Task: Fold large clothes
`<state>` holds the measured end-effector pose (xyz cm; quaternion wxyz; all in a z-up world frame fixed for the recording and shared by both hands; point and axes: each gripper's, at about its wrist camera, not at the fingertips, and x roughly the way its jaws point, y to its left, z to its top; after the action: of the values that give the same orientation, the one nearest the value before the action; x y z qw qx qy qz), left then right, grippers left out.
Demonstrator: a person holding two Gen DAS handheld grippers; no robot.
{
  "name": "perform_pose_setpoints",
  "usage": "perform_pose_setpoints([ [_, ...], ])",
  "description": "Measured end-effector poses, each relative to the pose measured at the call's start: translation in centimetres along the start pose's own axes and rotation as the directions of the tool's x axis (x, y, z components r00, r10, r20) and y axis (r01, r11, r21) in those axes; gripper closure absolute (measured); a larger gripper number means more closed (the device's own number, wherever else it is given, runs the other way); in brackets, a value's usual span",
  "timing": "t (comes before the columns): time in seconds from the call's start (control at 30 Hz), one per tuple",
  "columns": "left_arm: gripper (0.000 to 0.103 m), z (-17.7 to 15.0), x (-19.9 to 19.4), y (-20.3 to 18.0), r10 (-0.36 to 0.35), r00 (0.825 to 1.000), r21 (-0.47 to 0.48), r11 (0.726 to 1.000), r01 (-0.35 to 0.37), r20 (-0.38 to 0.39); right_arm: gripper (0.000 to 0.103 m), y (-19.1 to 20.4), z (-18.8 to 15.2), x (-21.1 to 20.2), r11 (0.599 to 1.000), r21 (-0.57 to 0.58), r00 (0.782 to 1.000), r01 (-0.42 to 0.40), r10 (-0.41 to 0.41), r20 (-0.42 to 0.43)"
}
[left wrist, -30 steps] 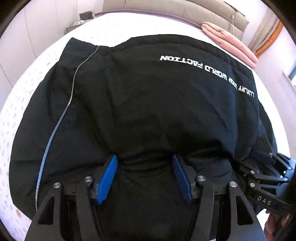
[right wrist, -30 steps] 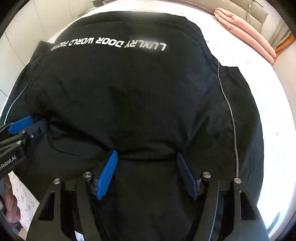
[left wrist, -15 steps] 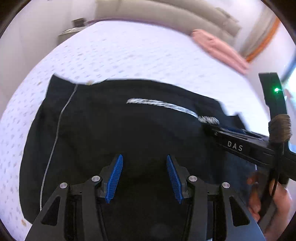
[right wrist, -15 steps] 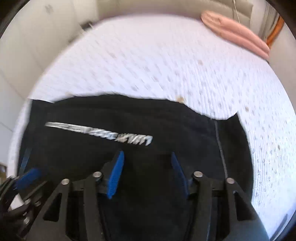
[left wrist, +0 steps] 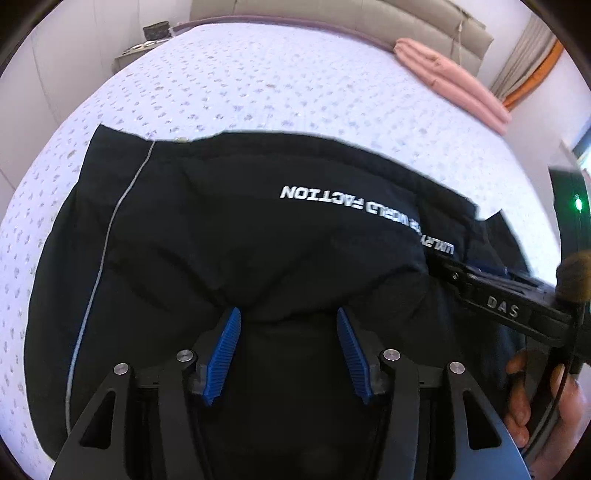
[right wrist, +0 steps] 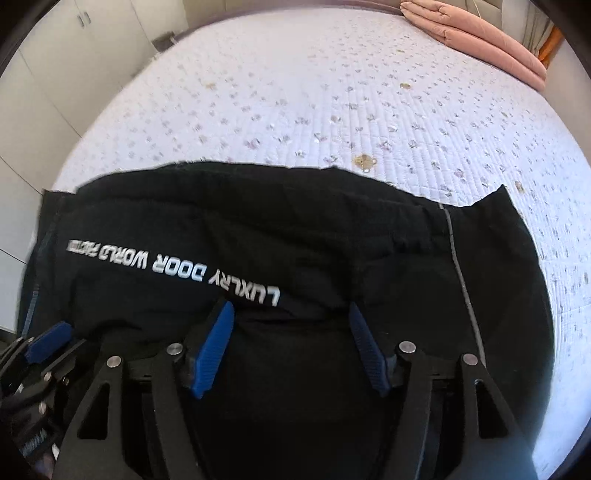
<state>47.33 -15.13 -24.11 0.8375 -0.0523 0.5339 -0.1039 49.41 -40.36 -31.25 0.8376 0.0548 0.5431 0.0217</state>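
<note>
A large black garment (left wrist: 221,229) with white lettering (left wrist: 332,199) lies on the bed, doubled over toward me. My left gripper (left wrist: 288,314) has a thick fold of it bunched between its blue pads. Creases run out from the fingertips, and the jaws are opening. In the right wrist view the same garment (right wrist: 332,258) shows its lettering (right wrist: 177,266) just beyond my right gripper (right wrist: 290,310). That gripper also holds a bunched fold, and its jaws are opening too. The left gripper's fingers (right wrist: 48,341) show at the lower left. A hand (left wrist: 535,406) holds the right tool.
The bed (left wrist: 295,81) has a white quilted cover with small flowers and stretches far beyond the garment. A folded pink blanket (left wrist: 454,77) lies by the padded headboard (left wrist: 332,14). A nightstand (left wrist: 147,44) stands at the far left, and white wardrobe doors (right wrist: 37,92) stand beside the bed.
Both grippers have moved back with the garment. Much more bed cover now shows beyond it, and the lettering sits nearer the fingertips. Both jaws narrowed, then widened a little.
</note>
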Motion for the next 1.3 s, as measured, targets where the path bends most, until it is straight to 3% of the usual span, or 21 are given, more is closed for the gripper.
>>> perform_pose_setpoints([
  [0.07,0.047,-0.4,-1.9,0.5,-0.059,0.998,-0.010,0.998,0.060,0.031,0.037,-0.8,-0.8,-2.5,1.000,0.007,0.999,-0.023,0.023,0.030],
  [0.23,0.047,-3.4,-5.5,0.9,-0.060,0.997,0.024,0.998,0.058,0.055,0.037,-1.7,-6.0,-8.8,0.998,0.005,0.997,-0.065,0.064,0.053],
  [0.3,0.045,-4.5,-5.0,0.4,-0.009,1.000,0.057,0.998,0.007,0.022,0.037,-1.4,-8.1,-9.1,0.999,-0.011,0.998,-0.053,0.053,0.017],
  [0.4,0.038,-5.3,-2.8,1.6,0.001,1.000,0.029,1.000,0.000,-0.029,0.037,-0.3,-11.2,-6.1,0.994,-0.103,0.996,0.027,-0.035,-0.083],
  [0.57,0.032,-4.1,-1.6,2.5,-0.005,1.000,-0.002,1.000,0.005,0.001,0.036,-0.1,-11.2,-4.9,0.992,-0.119,0.997,0.047,-0.054,-0.056],
  [0.73,0.031,-3.4,-2.9,3.3,-0.009,1.000,0.029,1.000,0.009,0.000,0.037,-1.6,-11.1,-6.5,0.996,-0.081,0.998,-0.022,0.016,-0.067],
  [0.77,0.031,-3.2,-3.6,3.8,0.004,1.000,0.038,0.999,-0.005,0.017,0.037,-2.3,-11.0,-7.5,0.997,-0.062,0.998,-0.034,0.031,-0.055],
  [0.87,0.031,-2.2,-6.3,5.7,0.095,0.991,0.071,0.992,-0.102,0.091,0.019,-5.3,-10.6,-11.0,1.000,0.008,0.999,-0.006,0.006,0.035],
  [1.0,0.031,0.1,-8.3,9.6,0.173,0.978,0.025,0.984,-0.177,0.118,0.017,-10.4,-10.6,-13.0,0.992,0.097,0.994,0.077,-0.084,0.074],
  [1.17,0.031,0.6,-8.5,14.0,0.164,0.983,-0.047,0.986,-0.160,0.082,0.017,-15.9,-10.6,-11.5,0.977,0.211,0.999,0.041,-0.046,0.017],
  [1.3,0.031,1.0,-5.6,15.1,0.078,0.997,-0.072,0.994,-0.077,0.010,0.017,-17.1,-11.2,-9.8,0.979,0.199,0.999,0.038,-0.033,-0.025],
])
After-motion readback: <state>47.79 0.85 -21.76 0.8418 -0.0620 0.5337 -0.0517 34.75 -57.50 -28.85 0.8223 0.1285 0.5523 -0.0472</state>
